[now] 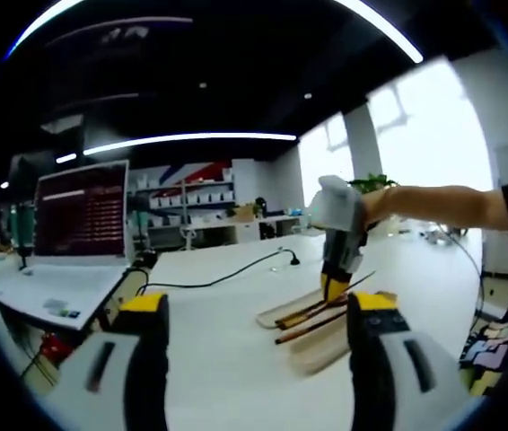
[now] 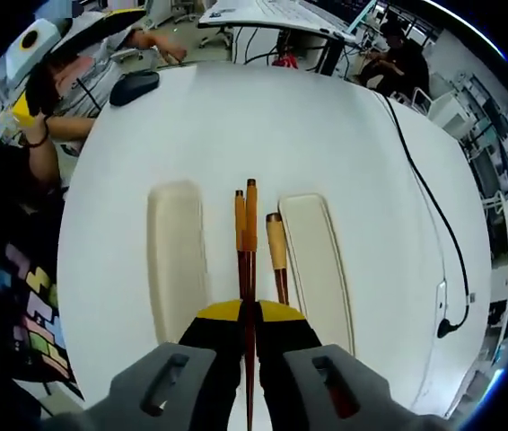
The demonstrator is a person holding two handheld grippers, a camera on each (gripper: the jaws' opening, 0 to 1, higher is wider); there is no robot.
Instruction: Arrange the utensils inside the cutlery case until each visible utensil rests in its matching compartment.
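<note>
Two chopsticks [image 2: 246, 235] sit clamped between the closed jaws of the right gripper [image 2: 248, 325], above the gap between the case halves [image 2: 175, 260]. Lower them level into a compartment. The left gripper [image 1: 256, 314] hangs open.

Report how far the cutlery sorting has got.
Early stage. The right gripper is shut on a pair of chopsticks over the cutlery case; a third utensil lies beside them. The left gripper is open, holding nothing. Nothing looks settled yet.

An open laptop [image 1: 74, 242], a black cable [image 1: 227, 277] and a black mouse [image 2: 134, 86] lie on the white table [image 2: 263, 126].
</note>
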